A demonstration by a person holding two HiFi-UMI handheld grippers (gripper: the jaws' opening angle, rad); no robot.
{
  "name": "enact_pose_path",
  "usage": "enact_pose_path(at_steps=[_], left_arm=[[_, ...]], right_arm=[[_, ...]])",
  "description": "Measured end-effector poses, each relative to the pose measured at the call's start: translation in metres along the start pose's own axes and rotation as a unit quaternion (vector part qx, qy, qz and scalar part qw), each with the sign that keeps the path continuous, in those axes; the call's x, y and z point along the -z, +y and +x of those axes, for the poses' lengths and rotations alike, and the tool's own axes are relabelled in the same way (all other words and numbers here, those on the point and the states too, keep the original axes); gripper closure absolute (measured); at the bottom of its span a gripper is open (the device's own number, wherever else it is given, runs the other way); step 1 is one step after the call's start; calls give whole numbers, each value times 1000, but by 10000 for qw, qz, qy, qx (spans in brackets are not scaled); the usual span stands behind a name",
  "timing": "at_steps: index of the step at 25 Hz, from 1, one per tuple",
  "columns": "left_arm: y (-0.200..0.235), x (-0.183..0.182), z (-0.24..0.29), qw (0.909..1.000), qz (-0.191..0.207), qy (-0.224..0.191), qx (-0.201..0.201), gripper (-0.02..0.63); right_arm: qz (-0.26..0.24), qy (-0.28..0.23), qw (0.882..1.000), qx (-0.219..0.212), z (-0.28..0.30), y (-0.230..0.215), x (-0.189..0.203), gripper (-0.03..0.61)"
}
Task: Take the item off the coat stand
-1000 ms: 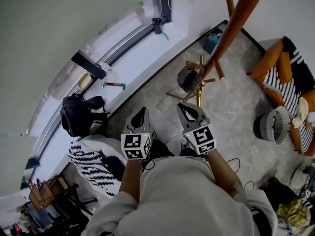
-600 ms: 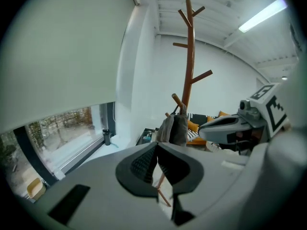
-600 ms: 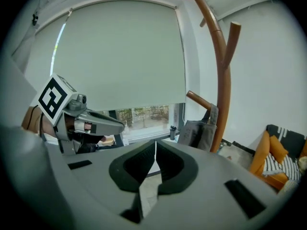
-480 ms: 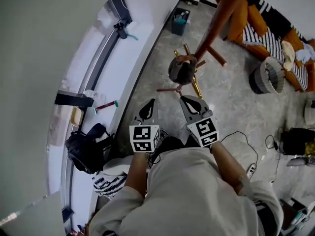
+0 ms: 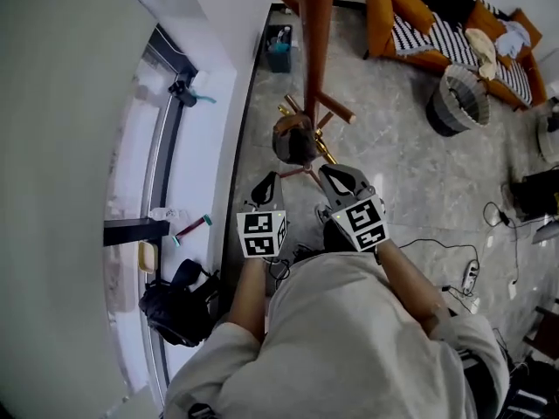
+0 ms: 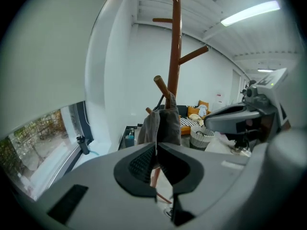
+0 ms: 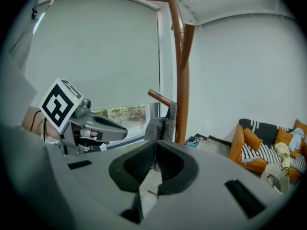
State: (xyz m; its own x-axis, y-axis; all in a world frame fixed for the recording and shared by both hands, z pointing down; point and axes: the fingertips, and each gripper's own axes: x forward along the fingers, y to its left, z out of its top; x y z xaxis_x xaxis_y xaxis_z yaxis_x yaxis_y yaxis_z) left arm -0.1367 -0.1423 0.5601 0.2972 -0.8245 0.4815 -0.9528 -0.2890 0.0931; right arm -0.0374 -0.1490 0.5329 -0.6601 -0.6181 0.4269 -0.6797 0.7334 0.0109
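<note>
A brown wooden coat stand (image 5: 314,42) rises just ahead of me. On one of its low pegs hangs a grey fabric item (image 5: 294,140). My left gripper (image 5: 266,183) and right gripper (image 5: 335,176) are side by side just short of it, both shut with nothing between the jaws. In the left gripper view the grey item (image 6: 160,126) hangs straight beyond the left gripper's (image 6: 156,145) closed tips, against the pole (image 6: 175,56). The right gripper view shows the item (image 7: 162,127) past the right gripper's (image 7: 155,145) closed tips, left of the pole (image 7: 181,80).
An orange sofa (image 5: 389,20) with striped cushions and a grey basket (image 5: 458,99) stand at the far right. A window sill (image 5: 205,147) runs along the left, with a black backpack (image 5: 179,299) below it. A small bin (image 5: 279,42) sits by the wall. Cables (image 5: 454,264) lie on the floor.
The view has swung so the coat stand is now straight ahead. Both grippers have moved closer to the hanging grey item and stay shut.
</note>
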Motion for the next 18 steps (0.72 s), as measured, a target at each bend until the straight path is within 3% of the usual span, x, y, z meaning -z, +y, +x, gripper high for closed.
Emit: enact_pose_path(at_steps=[10, 13, 14, 16, 18], left_arm=[[1, -15, 34, 9994, 278, 197, 30, 599], [1, -12, 44, 9987, 367, 341, 63, 503], [0, -12, 48, 9984, 396, 384, 99, 483], [1, -12, 56, 9980, 445, 427, 140, 464], [3, -11, 61, 9977, 475, 446, 168, 456]], right_arm=[[100, 77, 9999, 56, 12, -26, 6, 571], [117, 69, 9999, 98, 18, -27, 7, 569], [106, 59, 9999, 94, 20, -26, 6, 561], [91, 87, 9999, 51, 26, -23, 6, 461], [126, 158, 9998, 23, 33, -20, 9, 446]])
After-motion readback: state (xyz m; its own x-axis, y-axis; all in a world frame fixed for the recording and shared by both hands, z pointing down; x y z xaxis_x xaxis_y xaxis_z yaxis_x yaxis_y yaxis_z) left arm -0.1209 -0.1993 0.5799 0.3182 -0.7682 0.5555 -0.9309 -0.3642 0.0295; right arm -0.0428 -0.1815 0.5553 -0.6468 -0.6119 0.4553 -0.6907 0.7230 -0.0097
